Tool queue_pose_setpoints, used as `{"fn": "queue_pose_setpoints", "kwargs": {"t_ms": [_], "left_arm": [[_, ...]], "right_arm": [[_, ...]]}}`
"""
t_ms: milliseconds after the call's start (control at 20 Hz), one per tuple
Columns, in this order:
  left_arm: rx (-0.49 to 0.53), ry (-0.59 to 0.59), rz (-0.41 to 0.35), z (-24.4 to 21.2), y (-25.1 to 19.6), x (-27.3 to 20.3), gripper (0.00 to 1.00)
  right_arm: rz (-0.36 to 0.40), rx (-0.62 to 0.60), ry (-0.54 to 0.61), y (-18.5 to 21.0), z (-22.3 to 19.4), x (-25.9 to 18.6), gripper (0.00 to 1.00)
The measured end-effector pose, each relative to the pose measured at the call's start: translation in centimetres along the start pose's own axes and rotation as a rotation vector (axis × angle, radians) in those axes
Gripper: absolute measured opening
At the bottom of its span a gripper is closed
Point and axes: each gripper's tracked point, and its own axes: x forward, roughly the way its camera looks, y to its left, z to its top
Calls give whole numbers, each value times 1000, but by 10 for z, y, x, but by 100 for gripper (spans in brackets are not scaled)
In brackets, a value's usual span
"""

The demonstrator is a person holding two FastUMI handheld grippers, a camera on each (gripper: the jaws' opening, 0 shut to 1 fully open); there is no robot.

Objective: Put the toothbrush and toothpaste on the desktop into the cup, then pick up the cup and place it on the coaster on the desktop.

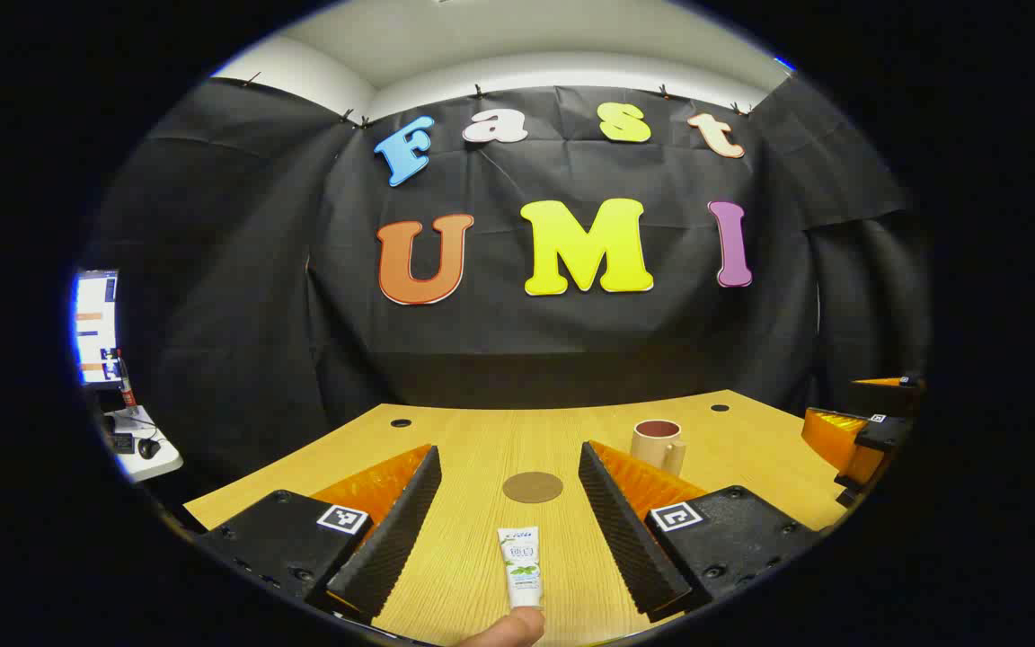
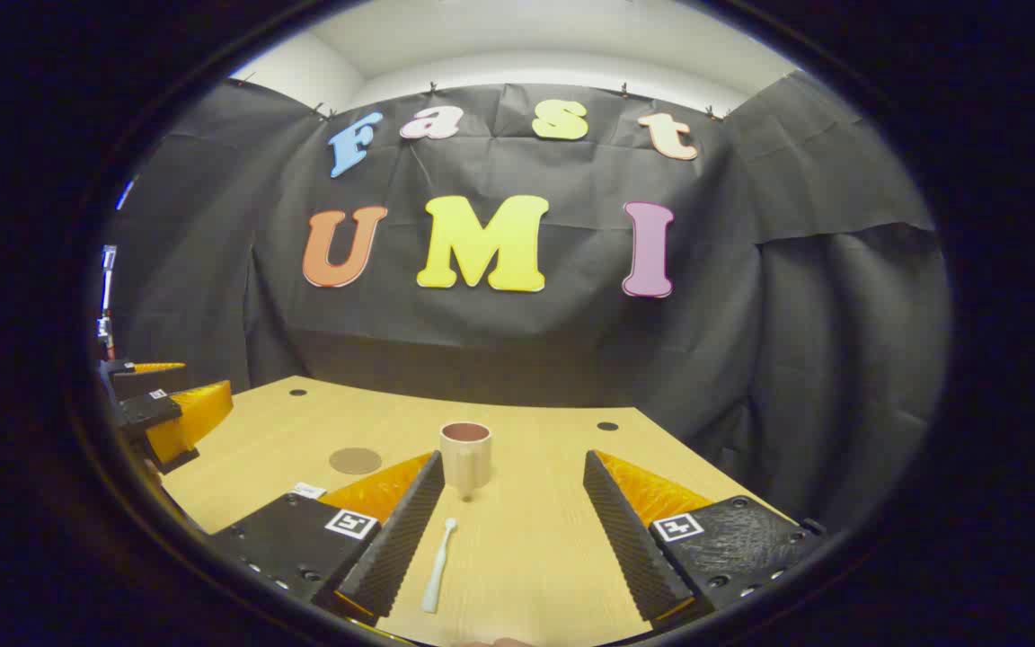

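Here toothpaste (image 1: 520, 566) faces left, toothbrush (image 2: 438, 564) right.

Black cloth wall (image 1: 571, 341) draped and clipped along its top, creased throughout. Above, white wall and ceiling (image 1: 526, 45), evenly lit. Light wooden desktop (image 2: 535, 539) with 2 dark round holes near its far edge. Off left, a lit monitor (image 1: 97, 328) over a small white table (image 1: 145, 449) (clutter too small to tell).

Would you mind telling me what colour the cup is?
The cup is cream outside with a reddish-brown inside, seen best in the right gripper view.
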Motion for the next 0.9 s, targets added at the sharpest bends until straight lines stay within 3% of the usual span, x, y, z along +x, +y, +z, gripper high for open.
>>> {"fn": "queue_pose_setpoints", "kwargs": {"t_ms": [900], "left_arm": [[-39, 25, -4, -11, 1, -7, 98]], "right_arm": [[-23, 24, -35, -12, 6, -5, 95]]}}
